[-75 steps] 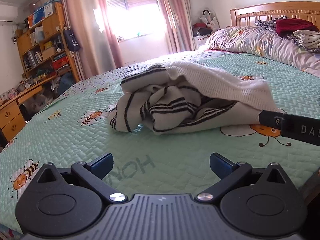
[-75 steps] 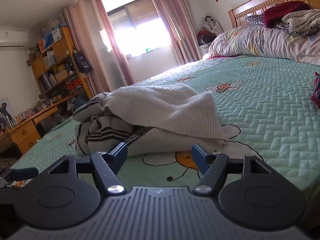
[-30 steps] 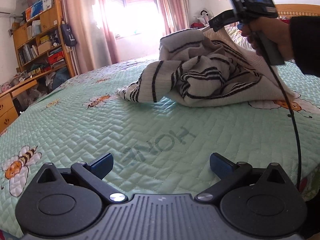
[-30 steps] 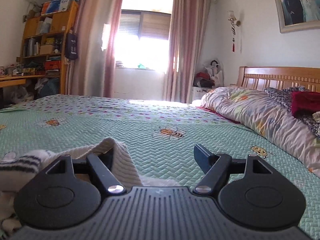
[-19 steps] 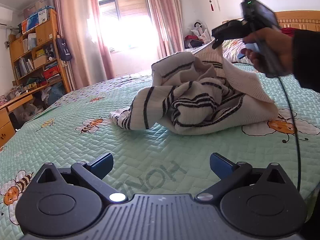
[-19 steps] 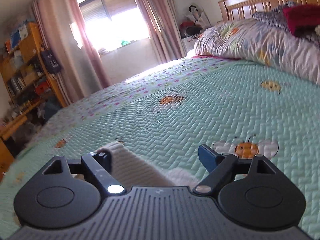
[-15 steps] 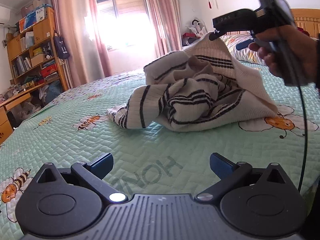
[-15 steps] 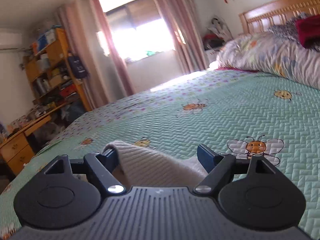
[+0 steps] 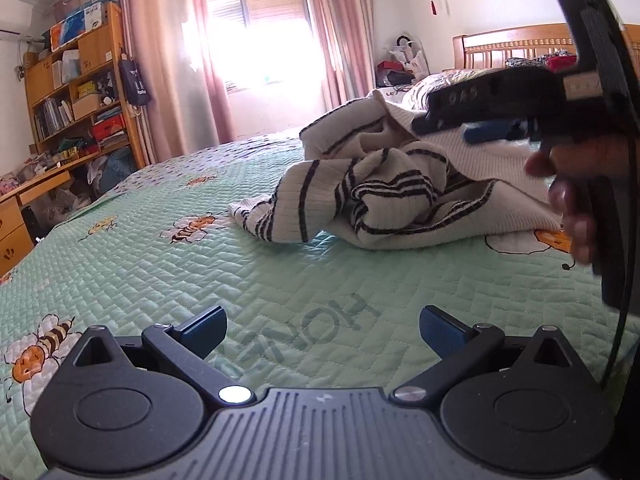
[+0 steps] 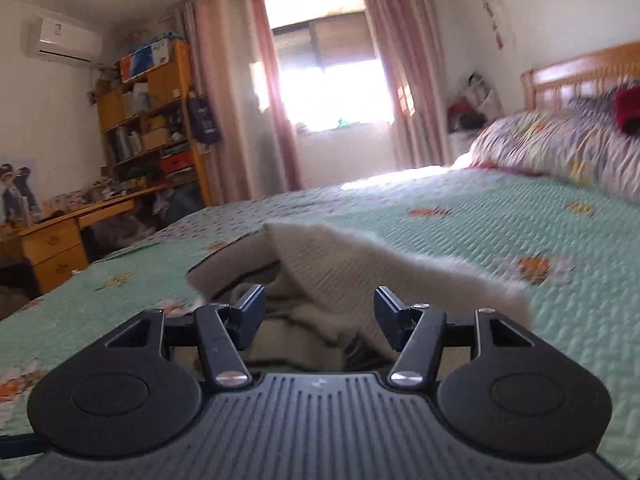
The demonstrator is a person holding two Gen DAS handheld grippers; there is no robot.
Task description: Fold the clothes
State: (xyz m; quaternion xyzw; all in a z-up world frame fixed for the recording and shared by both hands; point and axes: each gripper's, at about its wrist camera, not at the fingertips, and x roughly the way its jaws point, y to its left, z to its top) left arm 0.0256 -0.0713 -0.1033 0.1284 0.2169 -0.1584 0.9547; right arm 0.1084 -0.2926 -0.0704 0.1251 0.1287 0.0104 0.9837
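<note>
Sweater (image 9: 404, 196): cream-white ribbed knit with thin black stripes, some in close-set groups.
Bedspread (image 9: 168, 272): pale mint green, quilted in a herringbone pattern, printed with orange-and-black striped bees with white wings and faint grey lettering.
Left gripper (image 9: 323, 330): black body, dark blue finger pads.
Right gripper (image 10: 320, 312): black body, dark blue pads.
Curtains (image 9: 160, 60): dusty pink.
Bookshelf (image 9: 76, 92): honey-orange wood.
Headboard (image 9: 516, 44): same orange-brown wood, slatted.
Pillows (image 10: 560, 148): lilac-grey with multicoloured floral print.
Garment (image 10: 628, 110) on pillows: dark red.
Walls: white.
</note>
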